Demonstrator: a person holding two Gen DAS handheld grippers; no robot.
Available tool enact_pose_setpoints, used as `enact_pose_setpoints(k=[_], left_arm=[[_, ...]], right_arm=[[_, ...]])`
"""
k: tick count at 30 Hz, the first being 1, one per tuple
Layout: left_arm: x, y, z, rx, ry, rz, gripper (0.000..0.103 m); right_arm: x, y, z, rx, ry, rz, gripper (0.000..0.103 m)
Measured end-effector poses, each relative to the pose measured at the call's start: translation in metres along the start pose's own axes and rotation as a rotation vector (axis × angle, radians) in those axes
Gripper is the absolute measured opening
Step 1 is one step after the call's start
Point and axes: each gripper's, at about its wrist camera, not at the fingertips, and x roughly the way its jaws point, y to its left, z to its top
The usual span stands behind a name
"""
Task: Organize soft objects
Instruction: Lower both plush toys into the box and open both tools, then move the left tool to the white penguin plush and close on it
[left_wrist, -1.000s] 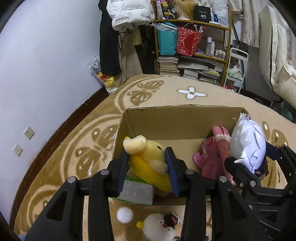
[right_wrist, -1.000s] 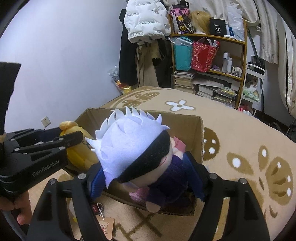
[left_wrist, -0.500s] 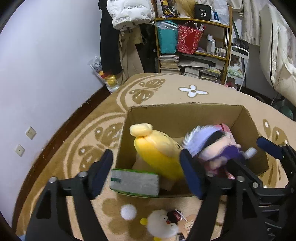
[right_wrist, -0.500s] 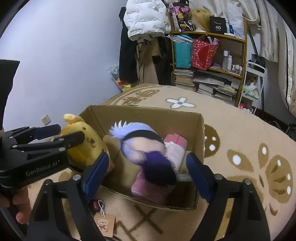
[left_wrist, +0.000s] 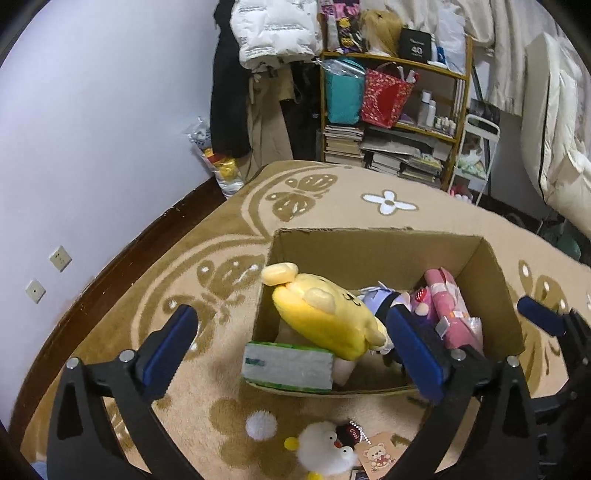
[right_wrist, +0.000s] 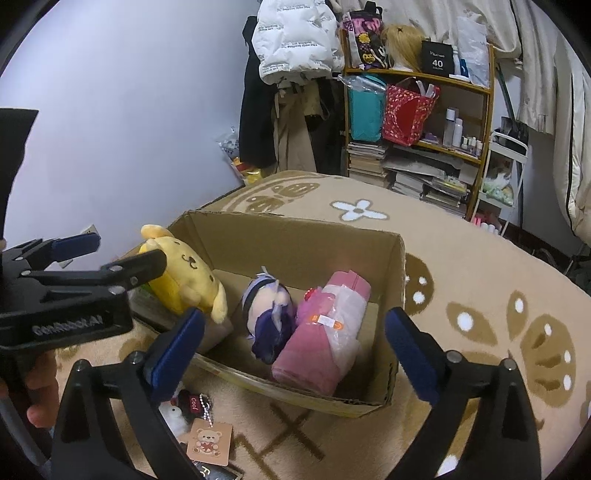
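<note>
Both grippers, left gripper (left_wrist: 291, 347) and right gripper (right_wrist: 295, 347), now gape wide and empty, having dropped the yellow plush (left_wrist: 325, 317) and white-haired doll (right_wrist: 267, 314) inside the cardboard box (right_wrist: 295, 236), leaving the white duck toy (left_wrist: 327, 448) beside it.

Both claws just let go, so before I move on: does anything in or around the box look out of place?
Yes. The yellow dog plush lies tilted over the cardboard box's left rim, half out. A small white duck plush remains on the carpet in front of the box.

Pale lilac wall (left_wrist: 110, 110), patterned tan carpet (left_wrist: 332, 199), cluttered wooden shelf (left_wrist: 399, 122) behind.
</note>
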Motion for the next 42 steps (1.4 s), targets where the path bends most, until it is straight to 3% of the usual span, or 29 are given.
enact_pose_setpoints(k=[31,38,42], left_arm=[[-0.045,0.0,-0.03,0.055,-0.021,0.056,0.102],[-0.042,0.0,-0.042,0.076,0.022,0.06,0.102],[-0.033,0.001,-0.049,0.056,0.071,0.024,0.102]], right_arm=[[-0.045,0.0,-0.018,0.102,-0.016,0.017,0.103],[-0.047,0.009,-0.027,0.079,0.023,0.021,0.103],[-0.044,0.014,-0.034,0.046,0.063,0.032,0.103]])
